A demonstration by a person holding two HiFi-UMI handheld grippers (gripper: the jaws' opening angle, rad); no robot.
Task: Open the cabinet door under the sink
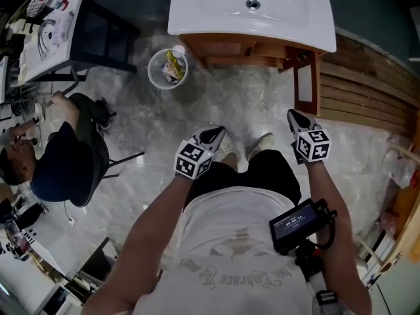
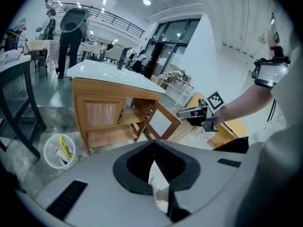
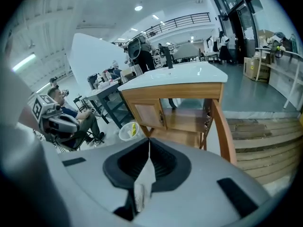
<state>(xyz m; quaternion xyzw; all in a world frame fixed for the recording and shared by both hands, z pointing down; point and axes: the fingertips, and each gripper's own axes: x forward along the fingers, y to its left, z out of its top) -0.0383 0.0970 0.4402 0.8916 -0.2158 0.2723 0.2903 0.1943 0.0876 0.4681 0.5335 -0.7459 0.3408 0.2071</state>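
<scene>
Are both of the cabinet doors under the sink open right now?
No, the right gripper view shows one open door swung outward, while the closed door beside it sits flush with the cabinet front.

White sink (image 1: 210, 8), orange-brown cabinet (image 1: 226, 47)

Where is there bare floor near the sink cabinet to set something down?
Bare floor spans from the bucket to the open cabinet door, in front of the cabinet. The left is crowded: black table, seated person. Wooden planks fill the right.
</scene>
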